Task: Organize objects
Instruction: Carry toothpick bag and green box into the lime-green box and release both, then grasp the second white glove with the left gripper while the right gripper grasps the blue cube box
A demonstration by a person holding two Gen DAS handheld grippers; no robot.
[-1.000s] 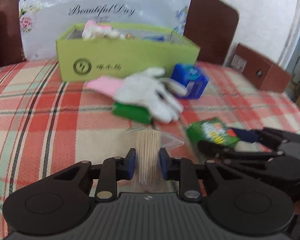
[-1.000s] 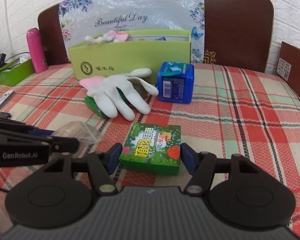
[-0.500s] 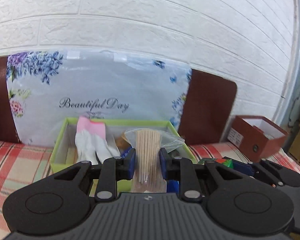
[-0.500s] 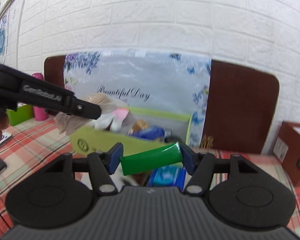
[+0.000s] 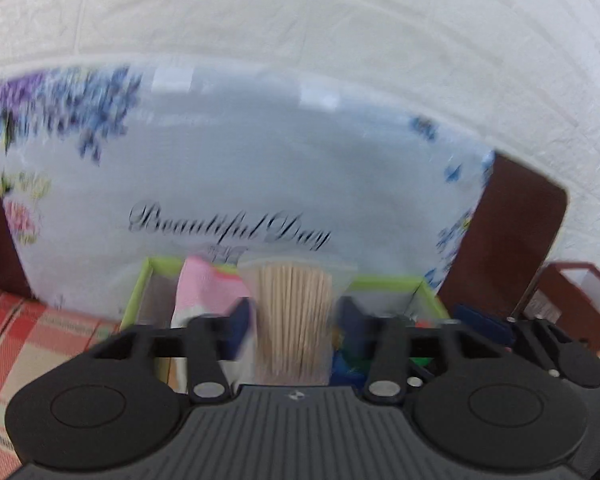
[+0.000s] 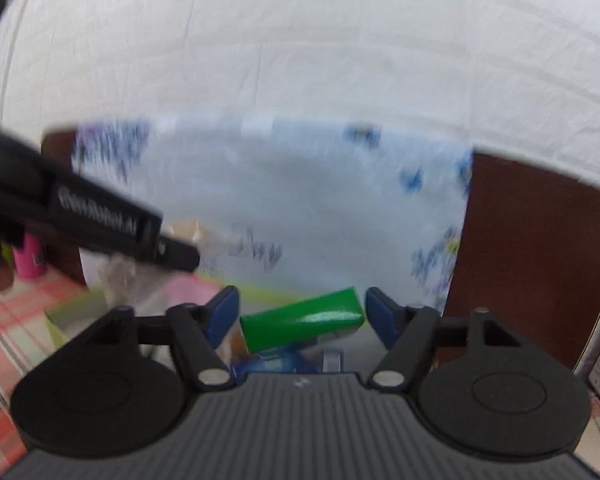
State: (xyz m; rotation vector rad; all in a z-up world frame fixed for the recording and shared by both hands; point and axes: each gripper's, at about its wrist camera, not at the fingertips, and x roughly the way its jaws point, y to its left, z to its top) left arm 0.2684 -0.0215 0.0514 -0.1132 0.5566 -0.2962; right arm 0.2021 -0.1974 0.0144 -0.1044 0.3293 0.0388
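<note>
My left gripper (image 5: 294,316) is shut on a clear bag of toothpicks (image 5: 294,320) and holds it upright in the air in front of the lime-green box (image 5: 428,292). A pink and white glove (image 5: 204,288) sticks up inside that box. My right gripper (image 6: 300,310) is shut on a green card box (image 6: 302,322), held tilted above the lime-green box (image 6: 68,308). The left gripper's body (image 6: 100,220) crosses the left of the right wrist view. Both views are blurred.
A floral "Beautiful Day" bag (image 5: 236,184) stands behind the box against a brown headboard (image 5: 512,232) and white brick wall. A brown carton (image 5: 572,300) sits at the right, a pink bottle (image 6: 30,256) at the left. The plaid cloth (image 5: 28,332) shows below.
Both grippers have moved forward, closer to the lime-green box, with their loads still held. The box and floral bag appear larger and the views have blurred.
</note>
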